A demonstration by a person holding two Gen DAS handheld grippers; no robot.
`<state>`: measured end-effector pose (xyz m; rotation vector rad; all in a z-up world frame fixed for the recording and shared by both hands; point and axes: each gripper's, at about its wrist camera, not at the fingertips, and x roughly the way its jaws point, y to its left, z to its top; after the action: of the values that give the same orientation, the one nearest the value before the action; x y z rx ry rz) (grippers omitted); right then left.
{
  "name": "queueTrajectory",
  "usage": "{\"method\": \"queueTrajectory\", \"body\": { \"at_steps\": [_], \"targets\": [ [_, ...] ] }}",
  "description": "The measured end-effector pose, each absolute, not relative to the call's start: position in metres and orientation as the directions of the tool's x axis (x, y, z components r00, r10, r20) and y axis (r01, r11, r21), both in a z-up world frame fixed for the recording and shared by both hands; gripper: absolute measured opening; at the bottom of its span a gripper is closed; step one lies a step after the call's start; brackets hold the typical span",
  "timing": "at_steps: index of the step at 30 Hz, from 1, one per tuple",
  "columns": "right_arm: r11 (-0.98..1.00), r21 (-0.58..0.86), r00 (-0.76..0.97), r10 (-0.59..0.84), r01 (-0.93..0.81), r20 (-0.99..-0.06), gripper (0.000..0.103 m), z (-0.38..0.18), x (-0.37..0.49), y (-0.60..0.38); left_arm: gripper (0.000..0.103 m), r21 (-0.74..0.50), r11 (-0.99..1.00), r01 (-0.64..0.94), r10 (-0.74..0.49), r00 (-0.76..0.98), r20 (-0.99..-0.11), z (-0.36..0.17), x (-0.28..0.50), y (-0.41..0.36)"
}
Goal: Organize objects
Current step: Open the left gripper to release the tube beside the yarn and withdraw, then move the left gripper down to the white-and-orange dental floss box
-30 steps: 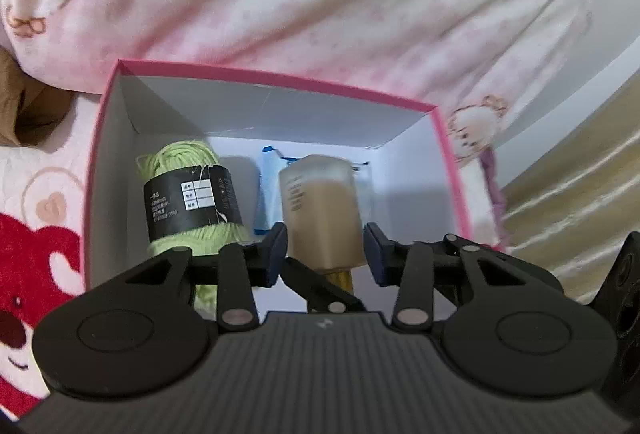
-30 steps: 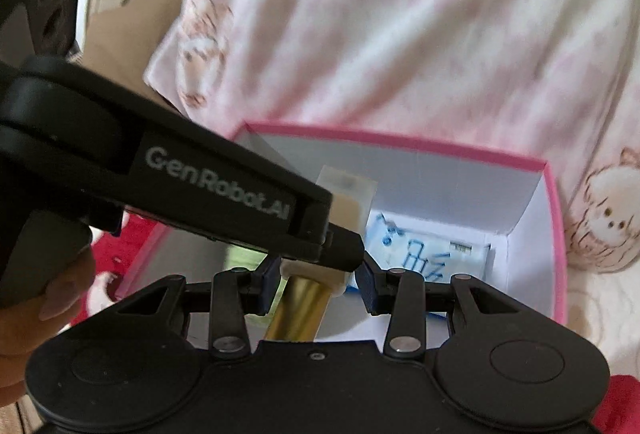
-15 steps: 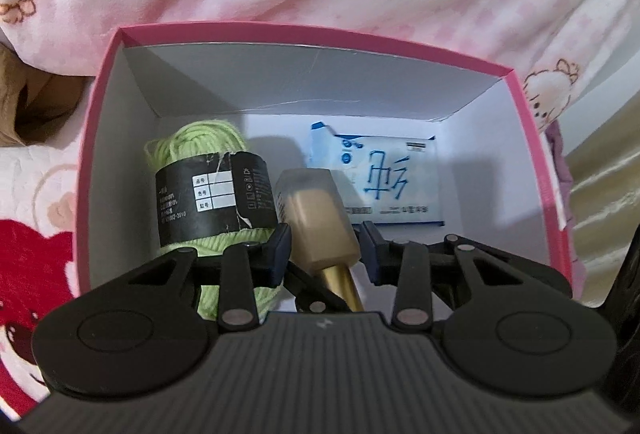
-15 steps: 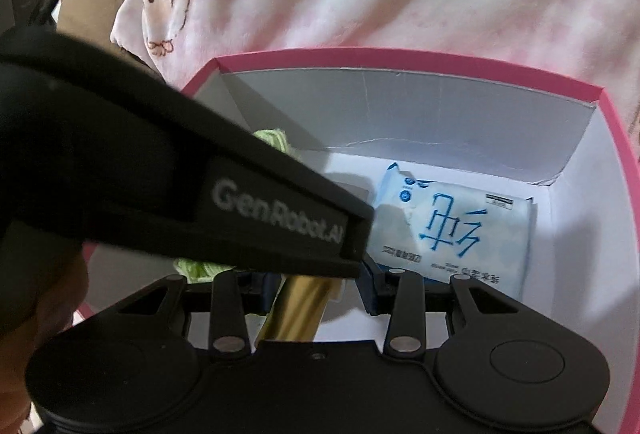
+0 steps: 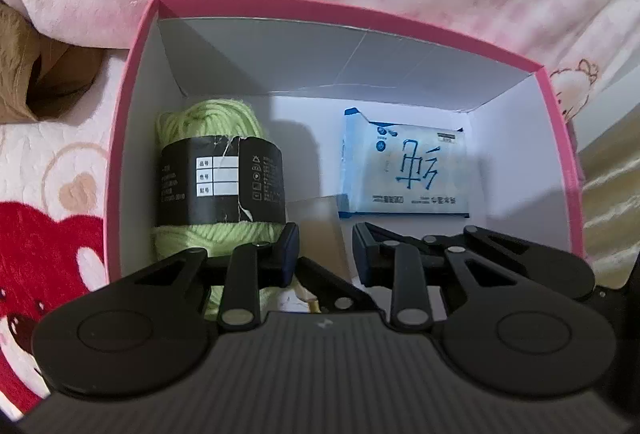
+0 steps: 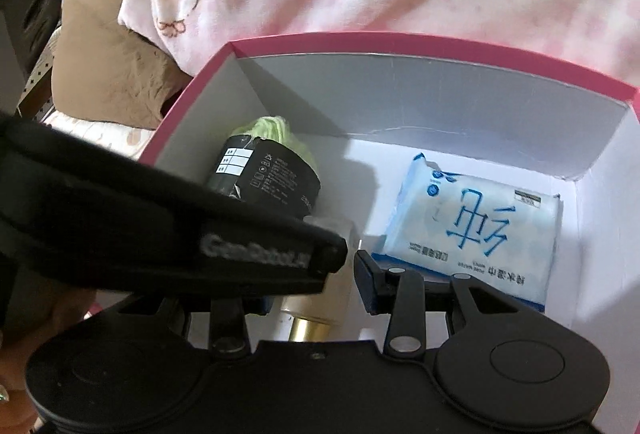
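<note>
Left wrist: bottle (image 5: 316, 230) sits low in the pink box (image 5: 120, 153) between yarn skein (image 5: 218, 173) at 9 o'clock and wipes pack (image 5: 404, 169) at 2 o'clock. Left gripper (image 5: 325, 254) is spread, fingers clear of the bottle sides. Right gripper (image 6: 312, 286) looks spread too, its left finger hidden. Advice: back both out straight, don't clip the yarn. Right wrist adds the gold cap (image 6: 310, 330) and the left tool's body crossing at 9 o'clock.
</note>
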<state>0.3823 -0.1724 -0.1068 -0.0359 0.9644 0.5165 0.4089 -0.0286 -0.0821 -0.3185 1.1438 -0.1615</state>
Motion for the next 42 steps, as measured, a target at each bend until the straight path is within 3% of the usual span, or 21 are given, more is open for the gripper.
{"method": "queueTrajectory", "body": {
  "at_steps": [6,11,14,18,33,42],
  "targets": [
    [0.881,0.226,0.493,0.426,-0.415,-0.759,0.045,-0.081,0.353,-0.191,0.028,-0.365,0.93,-0.033,-0.31,0.46,-0.832,-0.07,0.391,-0.025],
    [0.869,0.16,0.509,0.414,-0.469,-0.755,0.046,-0.047,0.316,-0.203,0.028,-0.347,0.938,-0.009,-0.299,0.486,-0.821,-0.044,0.365,-0.027],
    [0.866,0.146,0.571,0.433,-0.478,-0.697,0.053,-0.018,0.302,-0.205,0.028,-0.345,0.938,-0.003,-0.297,0.503,-0.812,-0.029,0.345,-0.025],
    [0.872,0.095,0.613,0.411,-0.48,-0.674,0.054,0.004,0.265,-0.217,0.029,-0.346,0.938,0.003,-0.3,0.504,-0.81,-0.014,0.32,-0.023],
    [0.881,0.111,0.581,0.393,-0.46,-0.712,0.059,0.09,0.188,-0.249,0.053,-0.174,0.981,0.08,-0.19,0.532,-0.825,0.083,0.228,-0.047],
    [0.846,-0.01,0.6,0.369,-0.532,-0.71,0.062,0.123,0.122,-0.259,0.067,-0.076,0.973,0.218,-0.187,0.555,-0.811,0.127,0.16,-0.073]
  ]
}}
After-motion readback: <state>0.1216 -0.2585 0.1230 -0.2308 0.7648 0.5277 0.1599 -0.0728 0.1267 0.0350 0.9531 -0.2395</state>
